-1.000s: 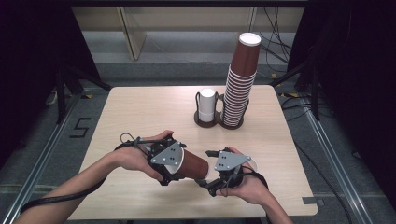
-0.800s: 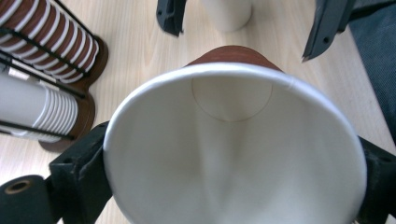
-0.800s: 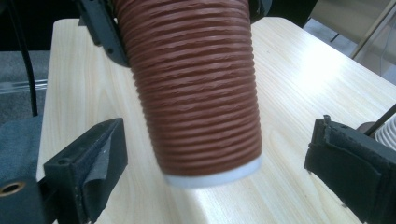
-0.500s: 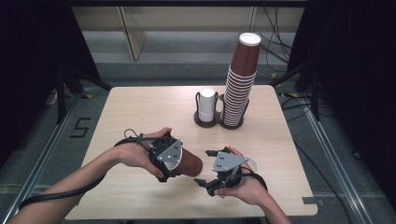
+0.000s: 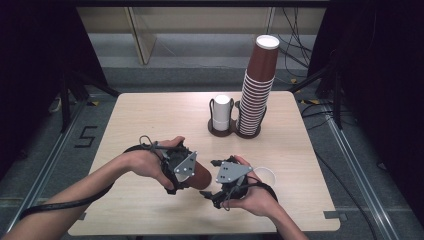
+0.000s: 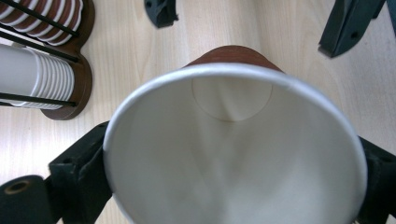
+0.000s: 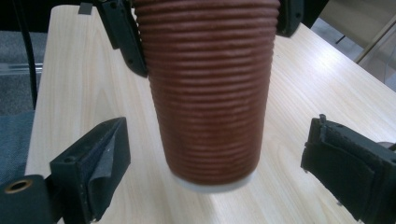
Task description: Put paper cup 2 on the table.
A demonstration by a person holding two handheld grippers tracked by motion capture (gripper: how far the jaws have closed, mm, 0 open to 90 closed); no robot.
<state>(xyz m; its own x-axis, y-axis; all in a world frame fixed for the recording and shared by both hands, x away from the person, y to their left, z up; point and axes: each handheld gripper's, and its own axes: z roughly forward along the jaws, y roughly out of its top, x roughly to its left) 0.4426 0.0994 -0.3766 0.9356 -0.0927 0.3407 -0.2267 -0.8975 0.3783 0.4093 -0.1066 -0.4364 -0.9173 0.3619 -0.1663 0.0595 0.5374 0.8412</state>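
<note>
We see two handheld grippers, the left gripper (image 5: 192, 181) and the right gripper (image 5: 212, 192), each black with a grey three-cornered plate dotted with screws, blocky black jaws, a trailing black cable, and bare forearms behind.

On the table (image 5: 150, 115), a two-slot cup holder (image 5: 235, 131) stands at the far centre, its left slot holding a short stack of cups (image 5: 221, 112) and its right a tall stack of cups (image 5: 257, 85). Nearer the person, the left gripper (image 5: 196, 176) grips a paper cup (image 5: 200, 177) lying sideways. The right gripper (image 5: 210, 192) sits just right of it, jaws either side of the cup's base without touching. A lid (image 5: 263, 175) lies behind the right hand (image 5: 250, 197).
</note>
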